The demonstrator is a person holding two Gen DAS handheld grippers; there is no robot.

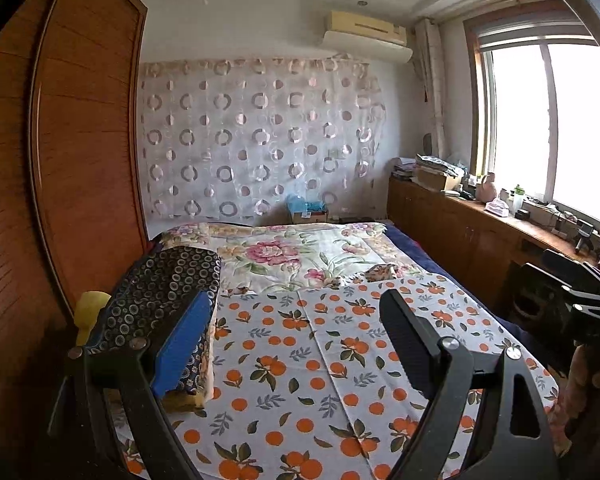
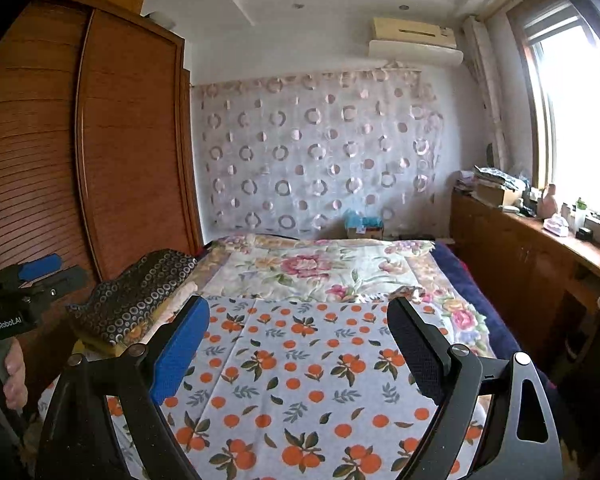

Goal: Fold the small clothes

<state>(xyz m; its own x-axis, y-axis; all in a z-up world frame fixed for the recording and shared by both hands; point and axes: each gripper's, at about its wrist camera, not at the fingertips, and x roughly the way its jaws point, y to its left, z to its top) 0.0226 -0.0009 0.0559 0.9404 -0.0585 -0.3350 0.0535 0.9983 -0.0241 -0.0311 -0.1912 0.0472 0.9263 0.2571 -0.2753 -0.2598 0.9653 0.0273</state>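
A white cloth printed with oranges (image 1: pixel 300 360) (image 2: pixel 292 364) lies spread flat on the bed, creased down its length. My left gripper (image 1: pixel 296 298) hovers open above it, with nothing between its blue and black pads. My right gripper (image 2: pixel 298 304) is also open and empty over the same cloth. A folded stack topped by a dark fabric with ring patterns (image 1: pixel 160 292) (image 2: pixel 136 296) sits at the bed's left edge, beside the left gripper's blue finger. A small brown patterned piece (image 1: pixel 382 272) (image 2: pixel 410 292) lies just beyond the orange cloth.
A floral bedspread (image 1: pixel 284 252) covers the far half of the bed. A wooden wardrobe (image 1: pixel 84 140) stands close on the left. A low wooden cabinet (image 2: pixel 520 272) with clutter runs under the window on the right. A person's hand (image 2: pixel 12 376) holds the left gripper's handle.
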